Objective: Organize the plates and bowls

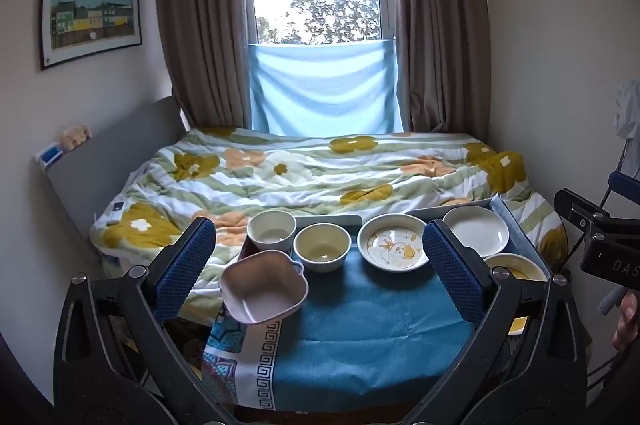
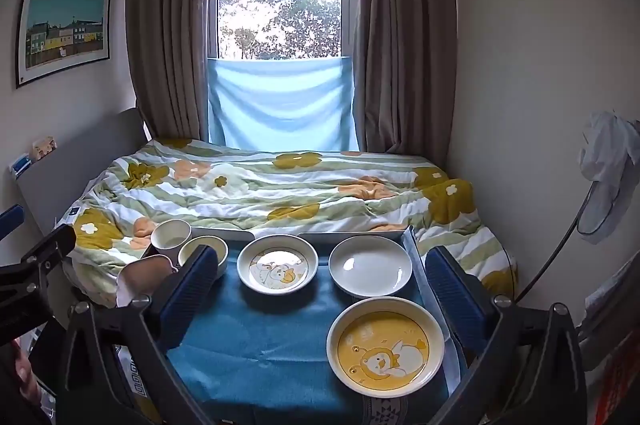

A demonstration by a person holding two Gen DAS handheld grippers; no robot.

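Both grippers, left gripper [image 1: 320, 265] and right gripper [image 2: 320, 289], hang wide open and empty over the tabletop [image 1: 360, 325]. Bowls [image 1: 322, 247] sit far left, plates [image 2: 370, 265] right, probably sorted for stacking.

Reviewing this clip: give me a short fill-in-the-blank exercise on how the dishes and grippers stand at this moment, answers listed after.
1. The dishes stand on a ____ cloth.
2. The plain white plate lies directly behind the ____ cartoon plate.
3. The pink square bowl sits at the cloth's ____ edge.
4. Both the left gripper and the right gripper have their fingers ____, holding nothing.

Answers: blue; yellow; left; open
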